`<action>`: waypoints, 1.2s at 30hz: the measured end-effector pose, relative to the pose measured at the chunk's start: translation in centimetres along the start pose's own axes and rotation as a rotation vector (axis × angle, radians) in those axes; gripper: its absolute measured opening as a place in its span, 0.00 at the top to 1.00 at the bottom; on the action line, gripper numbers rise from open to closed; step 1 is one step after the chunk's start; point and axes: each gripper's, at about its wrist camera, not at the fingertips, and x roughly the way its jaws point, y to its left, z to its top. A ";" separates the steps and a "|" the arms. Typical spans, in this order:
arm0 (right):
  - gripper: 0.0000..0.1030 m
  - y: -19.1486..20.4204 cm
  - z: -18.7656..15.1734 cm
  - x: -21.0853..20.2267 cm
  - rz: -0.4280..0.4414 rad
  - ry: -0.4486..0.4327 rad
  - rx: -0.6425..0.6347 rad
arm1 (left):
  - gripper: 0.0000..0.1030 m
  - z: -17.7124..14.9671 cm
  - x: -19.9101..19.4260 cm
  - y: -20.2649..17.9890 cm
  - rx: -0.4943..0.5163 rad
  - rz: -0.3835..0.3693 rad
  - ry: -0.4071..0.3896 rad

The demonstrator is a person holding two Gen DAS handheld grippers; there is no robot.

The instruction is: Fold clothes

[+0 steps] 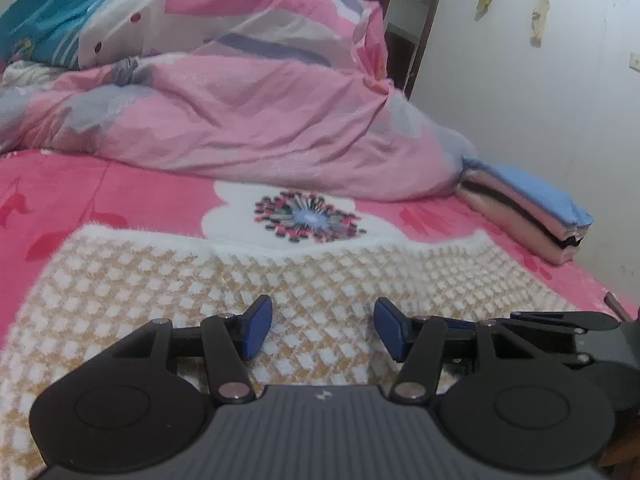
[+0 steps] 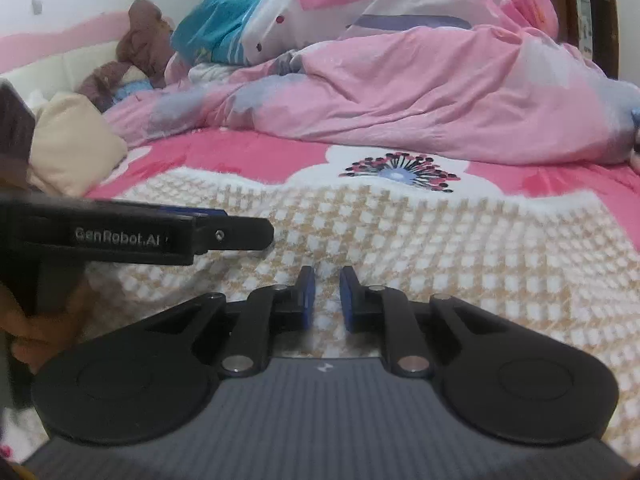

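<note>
A fuzzy white-and-tan checkered garment (image 1: 320,272) (image 2: 440,248) lies spread flat on the pink bed. My left gripper (image 1: 324,328) hovers low over its near part, open, with nothing between the blue pads. In the right wrist view it also shows from the side as the left gripper (image 2: 224,234), with a hand below it. My right gripper (image 2: 327,298) sits on the garment's near edge, its pads a narrow gap apart with the fuzzy cloth pinched between them. It appears at the right edge of the left wrist view as the right gripper (image 1: 560,326).
A rumpled pink quilt (image 1: 240,112) fills the back of the bed. Folded clothes in a stack (image 1: 528,216) lie at the right by the white wall. A cream pillow (image 2: 72,144), a brown plush toy (image 2: 140,48) and a teal cloth (image 2: 216,24) sit at the left.
</note>
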 end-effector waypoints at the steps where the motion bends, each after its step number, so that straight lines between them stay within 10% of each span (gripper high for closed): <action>1: 0.88 0.0 0.0 -0.2 0.001 -0.005 0.004 | 0.45 0.2 -0.6 -0.2 0.010 0.008 -0.010; 9: 0.88 0.2 -0.6 -0.5 0.005 -0.018 0.013 | 0.50 0.3 -1.7 2.6 -0.005 0.180 0.034; 36: 0.87 3.4 3.7 5.0 -0.110 0.043 -0.132 | 0.47 0.9 -2.6 4.0 -0.035 0.159 0.025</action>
